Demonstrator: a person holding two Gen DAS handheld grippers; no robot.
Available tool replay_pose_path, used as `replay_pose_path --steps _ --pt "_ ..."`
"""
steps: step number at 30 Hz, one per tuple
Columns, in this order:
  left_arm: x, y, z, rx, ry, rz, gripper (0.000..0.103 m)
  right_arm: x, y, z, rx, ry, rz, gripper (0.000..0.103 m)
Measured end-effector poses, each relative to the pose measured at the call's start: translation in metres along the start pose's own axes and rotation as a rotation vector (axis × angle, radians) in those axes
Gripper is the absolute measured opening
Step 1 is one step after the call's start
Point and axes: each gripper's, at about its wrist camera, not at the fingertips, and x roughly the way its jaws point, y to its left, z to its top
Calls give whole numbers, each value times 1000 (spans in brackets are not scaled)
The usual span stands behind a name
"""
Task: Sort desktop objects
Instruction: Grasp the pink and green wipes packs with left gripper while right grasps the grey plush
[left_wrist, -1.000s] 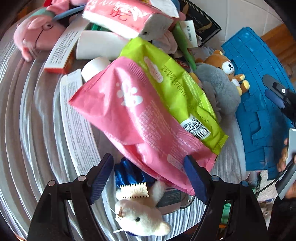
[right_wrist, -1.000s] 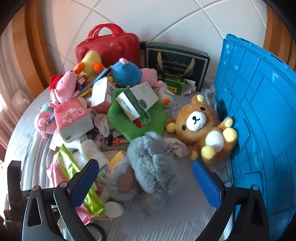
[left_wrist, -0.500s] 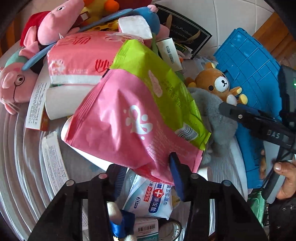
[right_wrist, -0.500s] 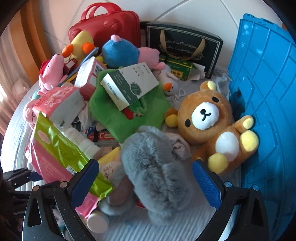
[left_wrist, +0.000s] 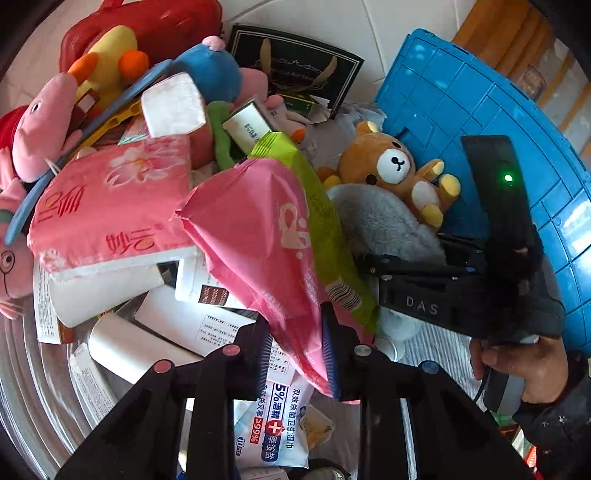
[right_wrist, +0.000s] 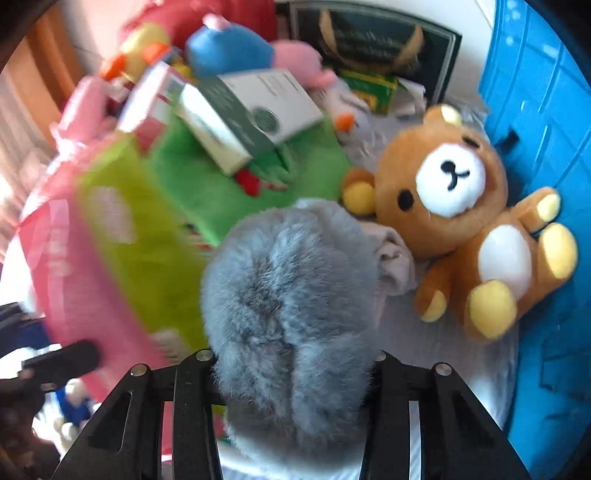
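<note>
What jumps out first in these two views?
The pink pouch fills the middle of the left view, pinched at its lower end by the left gripper, with a green pouch behind it. In the right view, the grey fluffy toy sits between the right gripper's fingers. A brown teddy bear lies against the blue crate at the right.

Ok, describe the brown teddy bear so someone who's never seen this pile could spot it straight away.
Start at the big blue plastic crate on the right. Lying on its back against the crate's side is the brown plush teddy bear, just beyond the fluffy grey plush toy. It is the only toy with a white muzzle, white belly and yellow paws.
</note>
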Motion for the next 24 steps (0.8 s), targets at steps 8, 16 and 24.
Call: replay_pose_path --steps 8,16,24 --pt "-9 -18 10 110 8 -39 18 -45 -14 -2 96 -87 10 40" --pt "32 -41 -3 153 135 -74 22 -42 -27 -12 189 -53 4 40" --pt "55 -54 -7 167 151 -139 19 -50 -45 -27 256 -61 -37 40"
